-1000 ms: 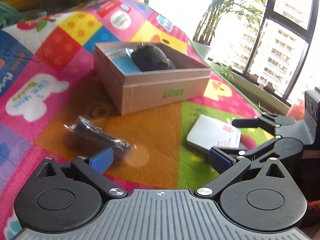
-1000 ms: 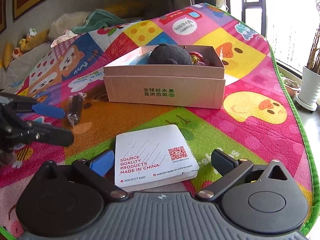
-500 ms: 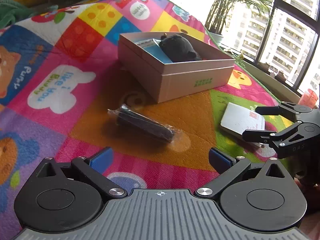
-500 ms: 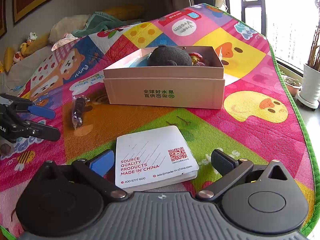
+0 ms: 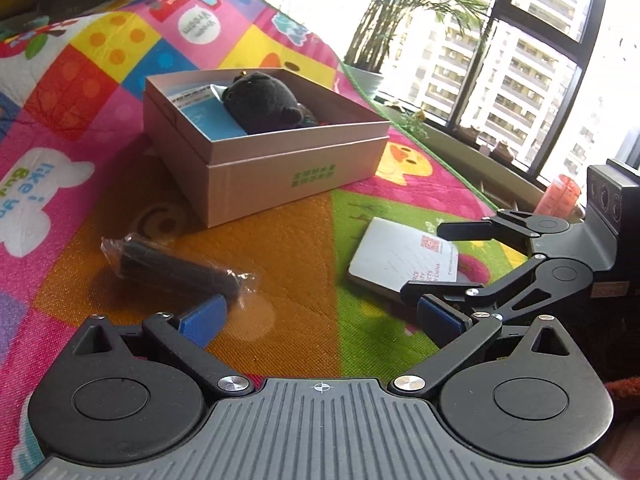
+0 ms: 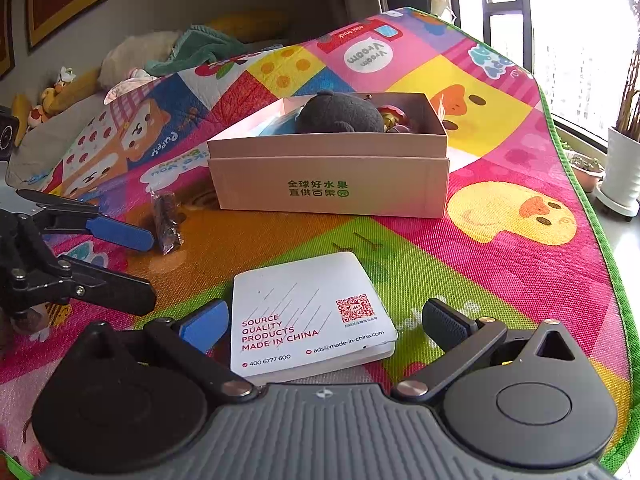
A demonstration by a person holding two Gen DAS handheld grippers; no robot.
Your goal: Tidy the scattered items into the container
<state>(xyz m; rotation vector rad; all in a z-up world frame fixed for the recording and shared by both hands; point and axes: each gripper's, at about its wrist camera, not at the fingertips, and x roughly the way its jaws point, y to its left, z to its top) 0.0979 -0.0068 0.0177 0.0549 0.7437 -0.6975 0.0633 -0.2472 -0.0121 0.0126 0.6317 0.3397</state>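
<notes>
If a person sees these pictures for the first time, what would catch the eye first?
Probably the bright cartoon play mat that covers the whole floor. At its centre stands an open cardboard box with a dark plush toy inside. A white booklet lies between the open right gripper's fingers.

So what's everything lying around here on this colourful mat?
Cardboard box: one, beige, open, middle of mat.
Plush toy: one, dark grey, inside box.
Wrapped dark roll: one, black in clear plastic, on mat left of box.
White booklet: one, red print, on mat between the right jaws.
Play mat: one, multicoloured.
Potted plant: one, by window.
Left gripper: one, jaws open.
Right gripper: one, jaws open.
</notes>
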